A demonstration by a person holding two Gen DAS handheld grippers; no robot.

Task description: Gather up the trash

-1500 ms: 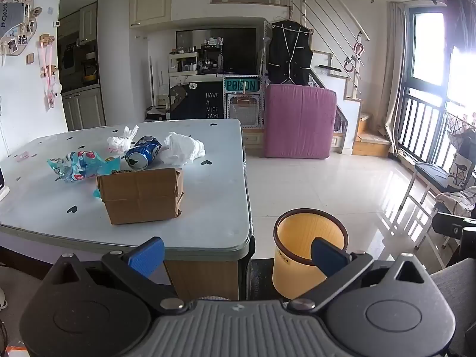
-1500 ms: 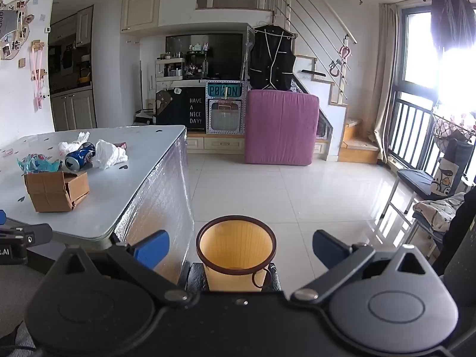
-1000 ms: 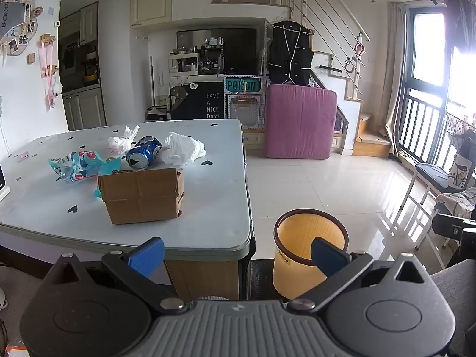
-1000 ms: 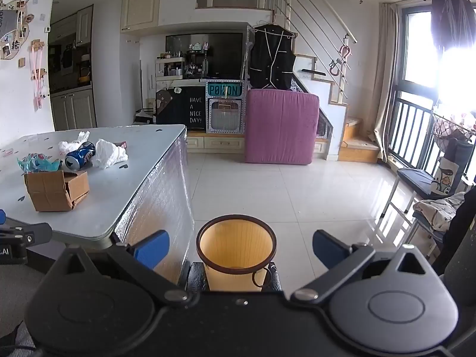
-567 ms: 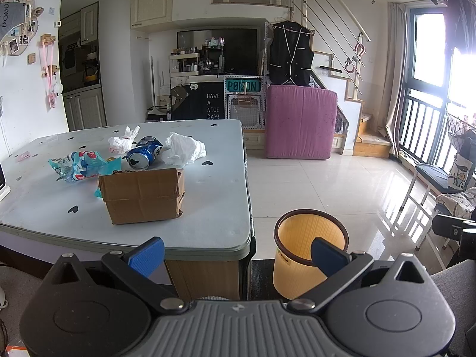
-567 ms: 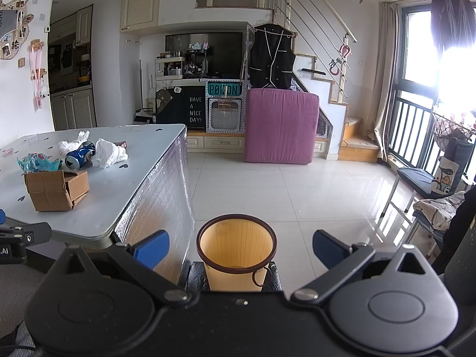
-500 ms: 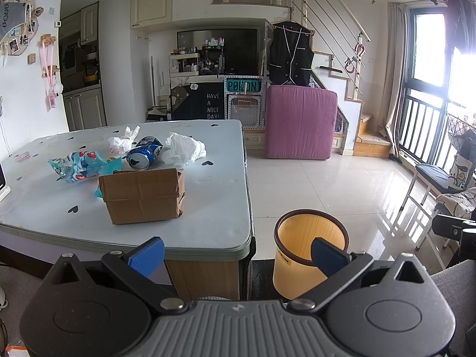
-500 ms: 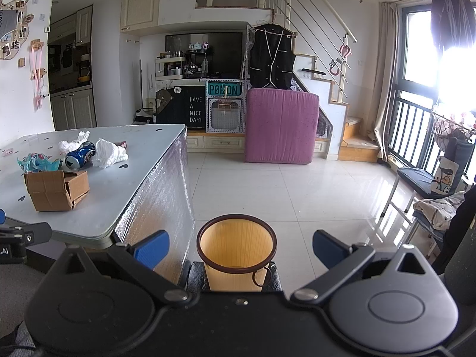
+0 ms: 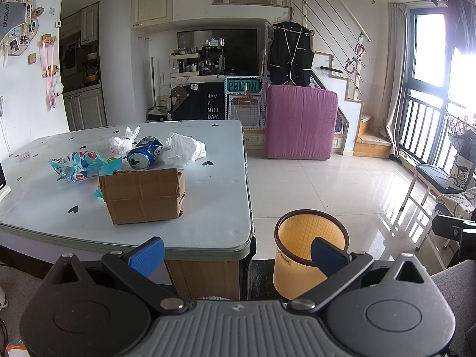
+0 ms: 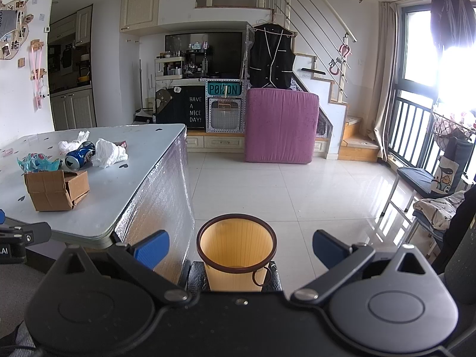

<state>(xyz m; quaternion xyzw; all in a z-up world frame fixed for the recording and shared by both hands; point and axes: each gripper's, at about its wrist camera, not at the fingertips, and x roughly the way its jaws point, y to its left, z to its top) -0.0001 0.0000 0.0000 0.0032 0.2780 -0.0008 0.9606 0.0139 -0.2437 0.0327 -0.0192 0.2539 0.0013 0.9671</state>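
Observation:
Trash lies on a pale table (image 9: 214,196): a brown cardboard box (image 9: 142,195), a blue soda can (image 9: 144,156) on its side, a crumpled white bag (image 9: 184,150), a smaller white wad (image 9: 122,142) and a teal snack wrapper (image 9: 81,169). A yellow bin (image 9: 309,247) stands on the floor right of the table. My left gripper (image 9: 236,251) is open and empty, in front of the table's near edge. My right gripper (image 10: 239,245) is open and empty, with the bin (image 10: 236,251) between its fingers in view. The box (image 10: 56,189) and can (image 10: 78,157) show far left there.
A pink upright mattress (image 9: 300,128) stands across the tiled floor (image 9: 327,187). A chair with cloth (image 9: 446,190) stands at the right by the balcony door. Stairs (image 9: 366,139) rise behind. The left gripper's body (image 10: 17,238) shows at the right wrist view's left edge.

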